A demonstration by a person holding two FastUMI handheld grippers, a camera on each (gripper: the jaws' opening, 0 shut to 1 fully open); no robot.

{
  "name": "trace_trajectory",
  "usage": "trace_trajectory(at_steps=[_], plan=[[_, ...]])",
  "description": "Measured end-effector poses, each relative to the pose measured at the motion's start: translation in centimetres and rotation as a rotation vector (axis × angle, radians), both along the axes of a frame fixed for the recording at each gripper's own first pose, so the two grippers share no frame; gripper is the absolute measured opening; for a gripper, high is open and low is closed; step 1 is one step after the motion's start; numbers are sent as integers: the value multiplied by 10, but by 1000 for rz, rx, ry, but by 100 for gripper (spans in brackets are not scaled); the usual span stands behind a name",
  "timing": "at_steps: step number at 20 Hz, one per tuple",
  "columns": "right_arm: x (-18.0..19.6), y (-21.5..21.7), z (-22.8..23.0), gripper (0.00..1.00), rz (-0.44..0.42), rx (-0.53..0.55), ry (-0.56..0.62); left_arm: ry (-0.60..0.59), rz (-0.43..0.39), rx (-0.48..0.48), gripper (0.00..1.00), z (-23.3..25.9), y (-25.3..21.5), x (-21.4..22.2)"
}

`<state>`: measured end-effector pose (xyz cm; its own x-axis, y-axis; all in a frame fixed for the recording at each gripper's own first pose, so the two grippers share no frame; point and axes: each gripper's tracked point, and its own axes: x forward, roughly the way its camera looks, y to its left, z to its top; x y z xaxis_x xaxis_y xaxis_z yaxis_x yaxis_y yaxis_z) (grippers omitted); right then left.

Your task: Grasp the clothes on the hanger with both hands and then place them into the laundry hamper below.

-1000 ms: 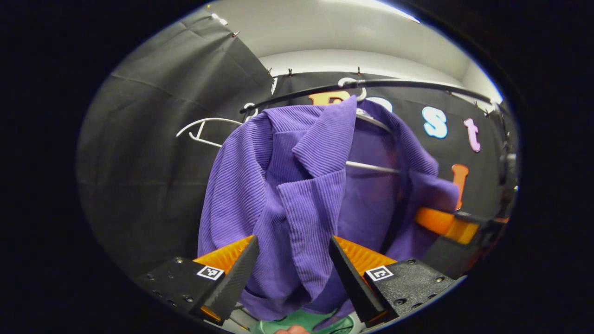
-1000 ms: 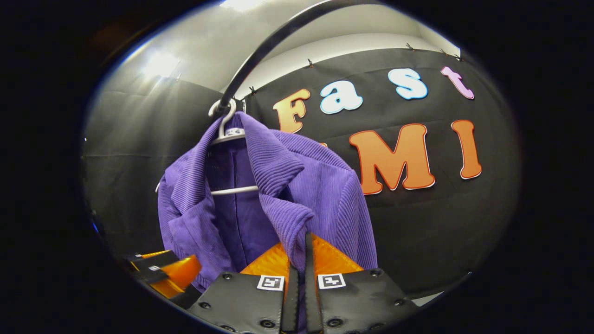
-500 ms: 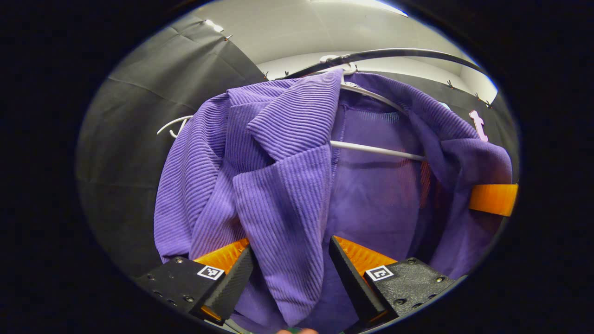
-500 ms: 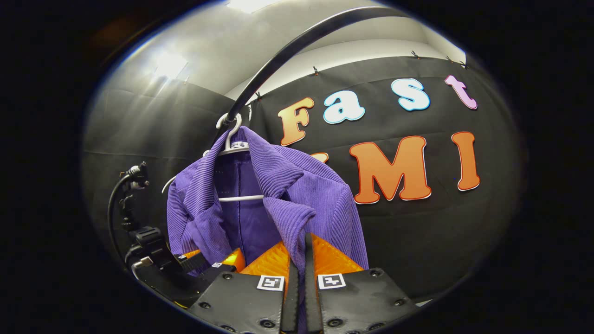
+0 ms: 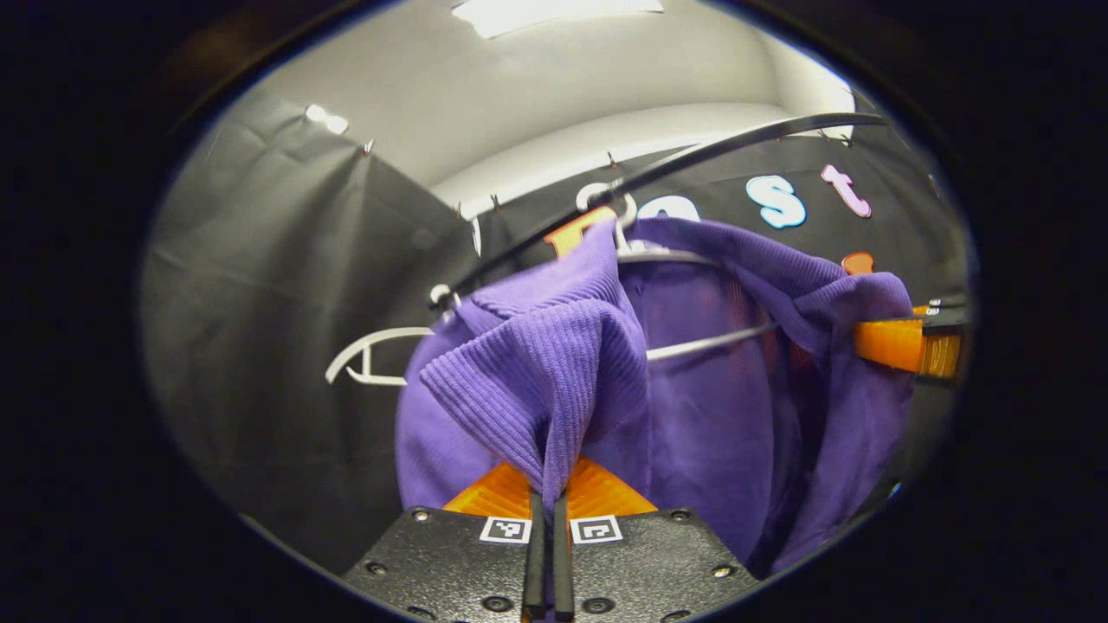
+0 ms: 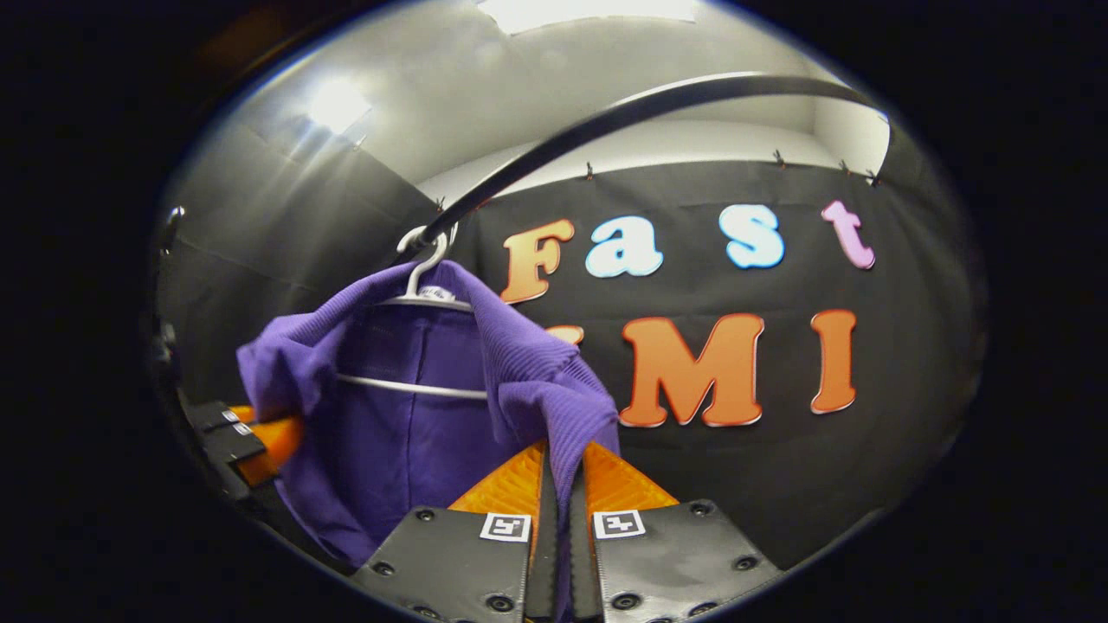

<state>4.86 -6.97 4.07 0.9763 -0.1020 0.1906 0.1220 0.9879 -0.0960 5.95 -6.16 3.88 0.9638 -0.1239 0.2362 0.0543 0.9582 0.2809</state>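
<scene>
- Closest to me in the left gripper view, my left gripper (image 5: pixel 545 510) has its two fingers pressed together on a fold of the purple jacket (image 5: pixel 554 381), pinching the ribbed front edge between them.
- In the right gripper view, my right gripper (image 6: pixel 561 510) is likewise clamped on the jacket's other front edge (image 6: pixel 554 407), the cloth running down between its fingers.
- Each view also catches the other gripper off to the side, gripping the far edge of the jacket: the right one at the right of the left gripper view (image 5: pixel 900 343), the left one at the lower left of the right gripper view (image 6: pixel 260 437).
- Just beyond, the jacket hangs open on a white hanger (image 6: pixel 415 298), its crossbar visible across the lining.
- The hanger's hook sits on a dark rail (image 6: pixel 606 121) that curves overhead.
- A second white hanger (image 5: pixel 372 359), bare, hangs farther left along the rail in the left gripper view.
- Behind everything is the black cloth wall (image 6: pixel 866 415), with a pale ceiling and a light panel (image 5: pixel 554 13) above.
</scene>
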Motion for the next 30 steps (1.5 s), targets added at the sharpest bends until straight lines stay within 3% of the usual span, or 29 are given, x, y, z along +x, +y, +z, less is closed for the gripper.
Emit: trace_trajectory(at_steps=[3, 8, 15, 19, 23, 30], plan=[[-6, -23, 27, 13, -119, -38, -83, -76, 66, -2, 3, 49, 27, 6], [-3, -47, 50, 13, -230, -53, -140, -188, 184, -70, 2, 119, 89, 31], [23, -72, 67, 13, -363, -106, -184, -215, 182, -69, 4, 153, 102, 77], [45, -85, 72, 13, -391, -134, -196, -200, 141, -109, 4, 156, 101, 109], [70, -92, 65, 13, -395, -157, -178, -203, 152, -65, 6, 149, 99, 139], [110, -98, 31, 13, -288, -11, -83, -31, 130, -116, 5, 82, 100, 179]])
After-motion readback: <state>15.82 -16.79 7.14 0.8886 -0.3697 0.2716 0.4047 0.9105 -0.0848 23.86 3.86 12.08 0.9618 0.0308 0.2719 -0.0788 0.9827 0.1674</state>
